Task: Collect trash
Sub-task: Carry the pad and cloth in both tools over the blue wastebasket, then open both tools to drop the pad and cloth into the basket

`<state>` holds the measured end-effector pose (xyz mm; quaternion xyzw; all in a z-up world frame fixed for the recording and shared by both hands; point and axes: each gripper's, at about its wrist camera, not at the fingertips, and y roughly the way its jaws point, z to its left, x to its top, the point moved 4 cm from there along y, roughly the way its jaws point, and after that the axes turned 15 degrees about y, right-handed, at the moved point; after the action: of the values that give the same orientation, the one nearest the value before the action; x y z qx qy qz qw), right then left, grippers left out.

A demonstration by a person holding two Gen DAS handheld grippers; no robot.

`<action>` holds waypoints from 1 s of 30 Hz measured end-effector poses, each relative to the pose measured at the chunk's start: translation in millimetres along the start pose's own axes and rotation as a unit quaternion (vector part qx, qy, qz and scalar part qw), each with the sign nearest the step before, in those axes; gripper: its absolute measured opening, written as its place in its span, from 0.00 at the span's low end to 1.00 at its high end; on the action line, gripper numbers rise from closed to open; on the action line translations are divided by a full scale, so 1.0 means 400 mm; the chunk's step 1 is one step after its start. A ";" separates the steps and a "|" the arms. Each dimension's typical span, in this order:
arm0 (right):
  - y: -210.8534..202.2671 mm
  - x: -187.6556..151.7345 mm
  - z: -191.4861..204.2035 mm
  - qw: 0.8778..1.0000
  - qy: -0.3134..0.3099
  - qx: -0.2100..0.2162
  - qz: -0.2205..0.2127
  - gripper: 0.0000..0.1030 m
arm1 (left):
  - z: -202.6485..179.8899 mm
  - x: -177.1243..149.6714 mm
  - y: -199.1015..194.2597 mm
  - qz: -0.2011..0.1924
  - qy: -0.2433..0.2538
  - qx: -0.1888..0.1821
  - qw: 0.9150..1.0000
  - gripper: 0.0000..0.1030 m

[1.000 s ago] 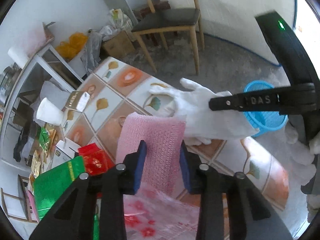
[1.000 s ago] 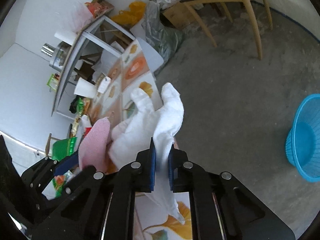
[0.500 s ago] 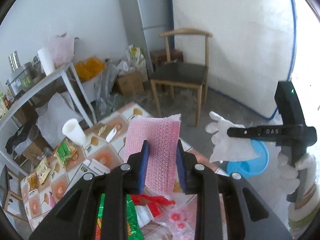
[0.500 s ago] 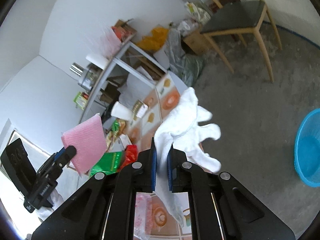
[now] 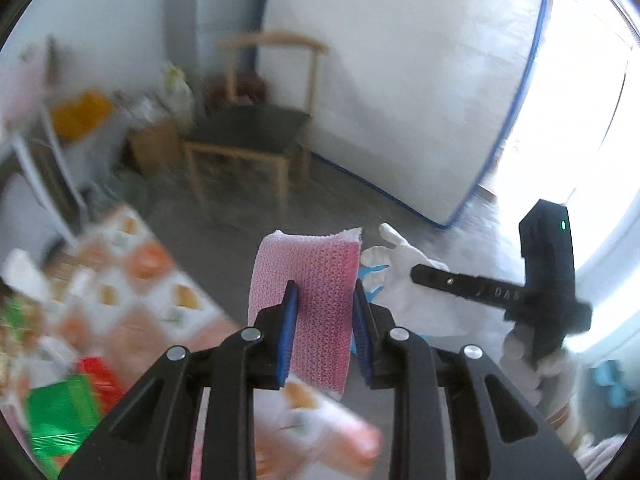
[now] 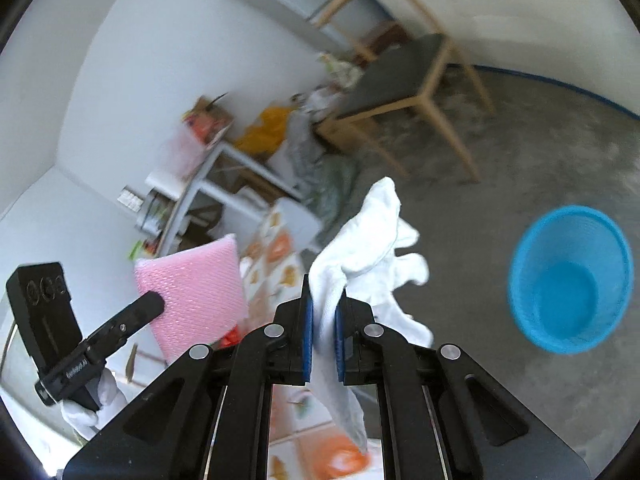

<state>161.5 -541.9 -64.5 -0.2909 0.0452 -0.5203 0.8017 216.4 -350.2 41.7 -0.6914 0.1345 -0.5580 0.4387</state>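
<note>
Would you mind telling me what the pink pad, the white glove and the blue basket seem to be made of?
Pink pad: likely sponge or foam under a woven mesh skin, matte, with a white layer at its top edge. White glove: soft knit cloth, probably cotton; it hangs limp and creases. Blue basket: looks like moulded plastic with fine lattice walls.

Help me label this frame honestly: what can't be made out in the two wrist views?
- Left wrist view: the litter on the patterned table is motion-blurred; packets cannot be identified.
- Left wrist view: the blue basket is almost wholly hidden behind the pink sponge and white glove.
- Right wrist view: the basket interior is blurred; contents uncertain.
- Right wrist view: the glove's lower end is hidden behind the right tool.
</note>
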 end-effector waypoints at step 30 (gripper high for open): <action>0.046 0.113 -0.594 0.961 0.172 -0.200 -0.080 0.43 | -0.294 0.098 0.692 0.126 -0.068 -0.117 0.983 0.50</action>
<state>107.6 -675.0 -259.9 -0.3541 0.2622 -0.6053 0.6629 209.1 -590.6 -142.9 -0.7518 0.2550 -0.4303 0.4298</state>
